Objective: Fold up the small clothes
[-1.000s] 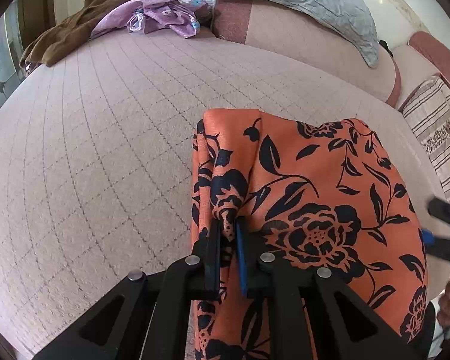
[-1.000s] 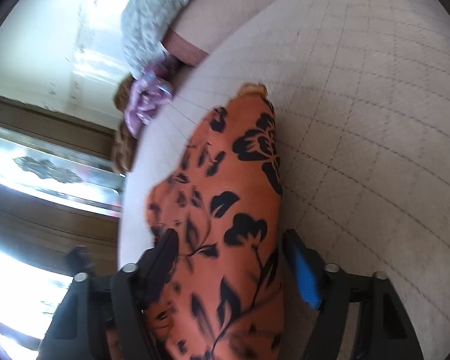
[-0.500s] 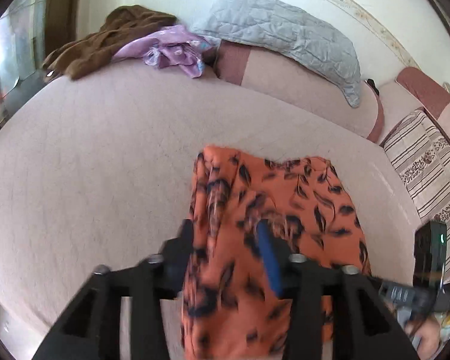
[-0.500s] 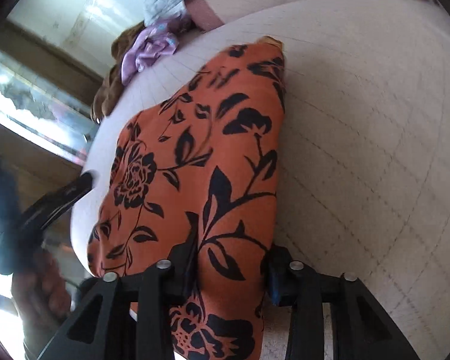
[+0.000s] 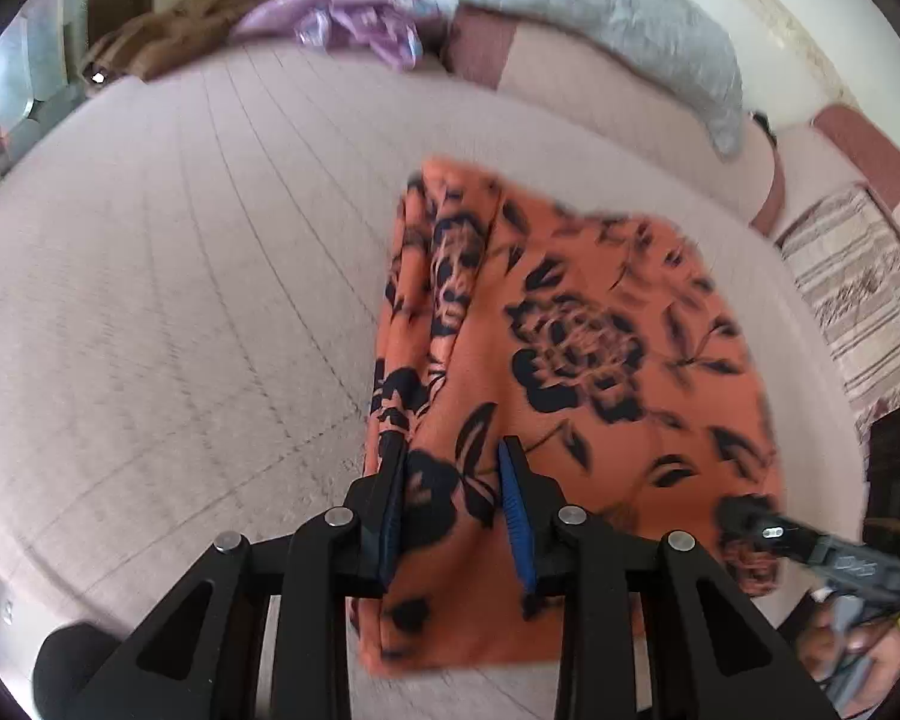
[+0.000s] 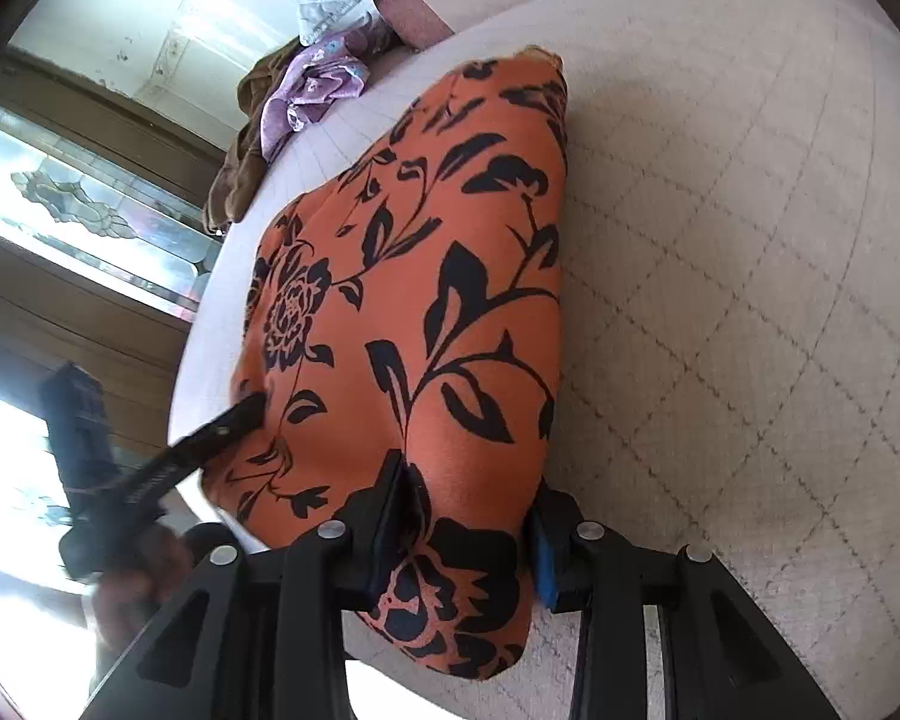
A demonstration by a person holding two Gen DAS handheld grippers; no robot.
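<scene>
An orange garment [image 5: 570, 360] with a black flower print lies folded on the quilted bed; it also shows in the right wrist view [image 6: 426, 312]. My left gripper [image 5: 453, 468] is open, its jaws either side of the garment's near left edge. My right gripper [image 6: 471, 492] is open, its jaws straddling the garment's near right corner. Each gripper shows in the other's view: the right one [image 5: 750, 516] at the cloth's right edge, the left one [image 6: 240, 414] at its left edge.
The pale quilted bed cover [image 5: 180, 300] spreads to the left and far side. A brown garment [image 5: 186, 48] and a purple one [image 5: 354, 18] lie at the far edge. A grey pillow [image 5: 618, 30] and a striped cushion [image 5: 858, 288] sit at the right.
My left gripper, shut on the garment's edge a second ago, has opened. My right gripper has narrowed and shifted to the garment's near corner. The garment now lies flatter.
</scene>
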